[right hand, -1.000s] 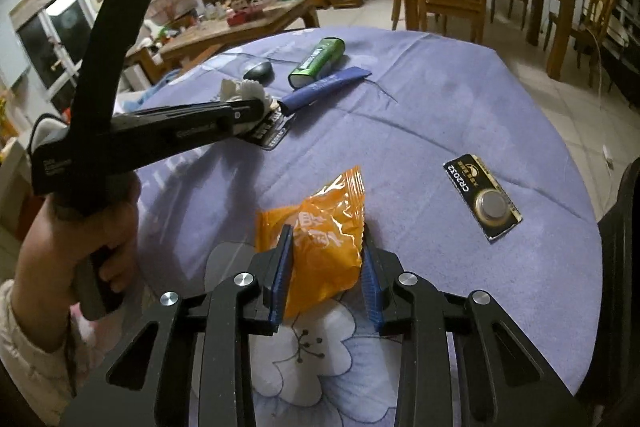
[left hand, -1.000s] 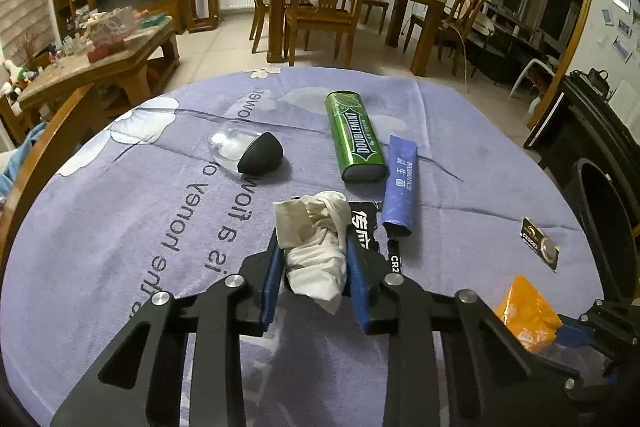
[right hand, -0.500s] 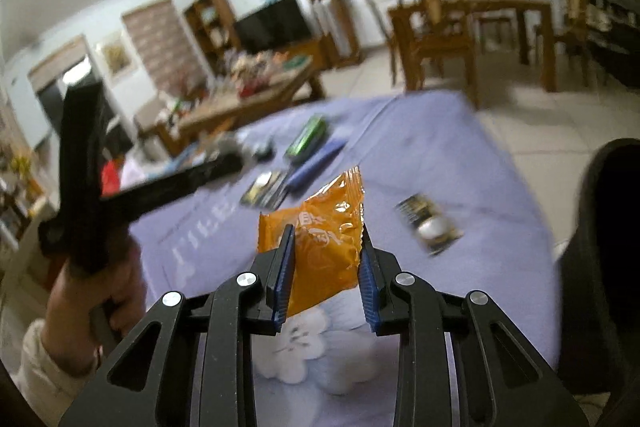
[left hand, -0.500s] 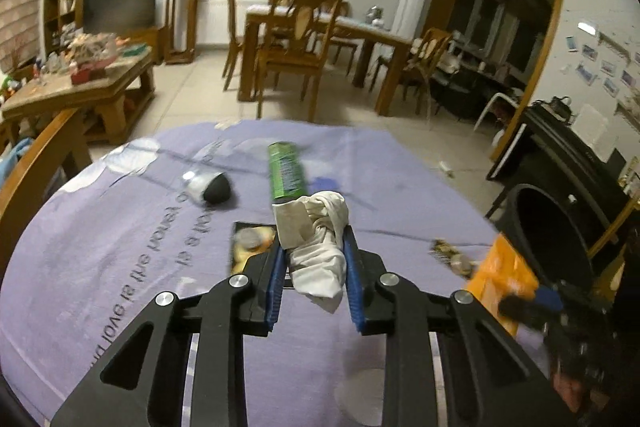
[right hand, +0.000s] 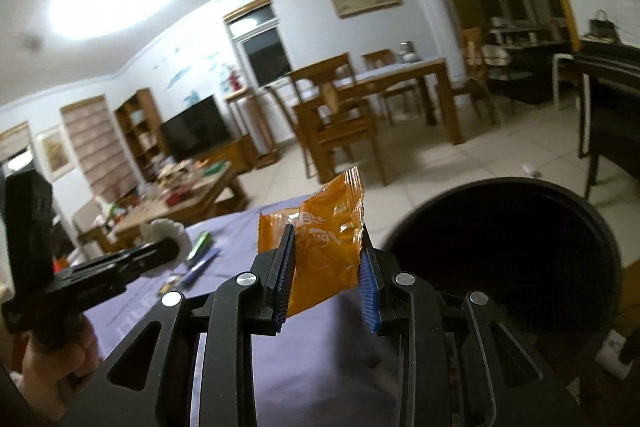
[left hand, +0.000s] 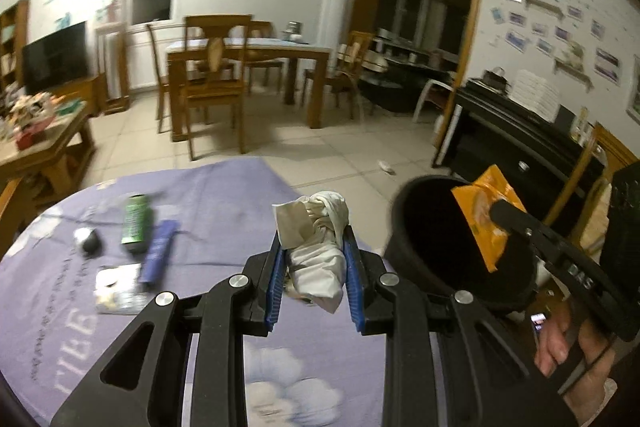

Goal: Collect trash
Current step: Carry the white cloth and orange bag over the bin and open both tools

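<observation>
Right wrist view: the crinkled orange foil snack wrapper (right hand: 326, 247) stands upright, clamped between the blue pads of the right gripper (right hand: 326, 281), and the round black plastic trash bin (right hand: 520, 259) gapes just to its right and a little ahead, beside the table edge. From the left wrist view that wrapper (left hand: 486, 211) already hangs over the bin's mouth (left hand: 436, 227), so the right hand looks nearer the drop. The left gripper (left hand: 314, 277) is clenched on a crumpled white paper tissue wad (left hand: 318, 247), its long axis running along the fingers, above the lilac flowered tablecloth (left hand: 224, 195); the bin lies to its right. Both grippers tilt gently downward. A green tin (left hand: 137, 223), a blue sachet (left hand: 158, 253) and other litter lie on the cloth.
</observation>
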`<act>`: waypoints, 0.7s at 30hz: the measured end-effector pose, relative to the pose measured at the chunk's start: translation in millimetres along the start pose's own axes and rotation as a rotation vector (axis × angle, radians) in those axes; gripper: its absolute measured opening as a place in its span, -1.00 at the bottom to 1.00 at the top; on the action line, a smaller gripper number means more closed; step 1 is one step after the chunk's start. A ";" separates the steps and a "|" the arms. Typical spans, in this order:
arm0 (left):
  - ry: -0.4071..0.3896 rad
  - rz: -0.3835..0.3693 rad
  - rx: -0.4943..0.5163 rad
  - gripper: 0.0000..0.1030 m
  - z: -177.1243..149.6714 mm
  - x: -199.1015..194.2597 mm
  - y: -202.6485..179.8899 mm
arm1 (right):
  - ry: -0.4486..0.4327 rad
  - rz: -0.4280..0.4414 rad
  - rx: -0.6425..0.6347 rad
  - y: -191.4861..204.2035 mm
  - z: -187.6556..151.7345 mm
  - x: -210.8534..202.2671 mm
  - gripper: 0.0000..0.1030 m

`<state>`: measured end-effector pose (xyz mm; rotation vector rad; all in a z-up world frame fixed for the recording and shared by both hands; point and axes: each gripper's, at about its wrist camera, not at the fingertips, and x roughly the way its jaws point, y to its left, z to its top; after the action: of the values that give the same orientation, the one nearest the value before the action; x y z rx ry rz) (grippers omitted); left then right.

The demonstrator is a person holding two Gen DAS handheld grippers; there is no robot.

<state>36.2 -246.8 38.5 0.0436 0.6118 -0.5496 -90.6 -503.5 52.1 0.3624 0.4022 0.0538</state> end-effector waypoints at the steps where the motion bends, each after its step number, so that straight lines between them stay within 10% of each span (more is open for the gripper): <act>1: 0.007 -0.019 0.010 -0.48 0.6 5.2 -9.6 | -0.002 -0.008 0.009 -7.1 -0.6 -2.0 -0.43; 21: 0.121 -0.165 0.140 -0.47 -13.8 78.9 -120.8 | -0.014 -0.086 0.179 -139.6 -18.2 -28.5 -0.43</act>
<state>21.8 -385.2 -2.3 0.1603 0.6980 -0.7531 -126.7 -631.3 -2.5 0.5214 0.4100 -0.0695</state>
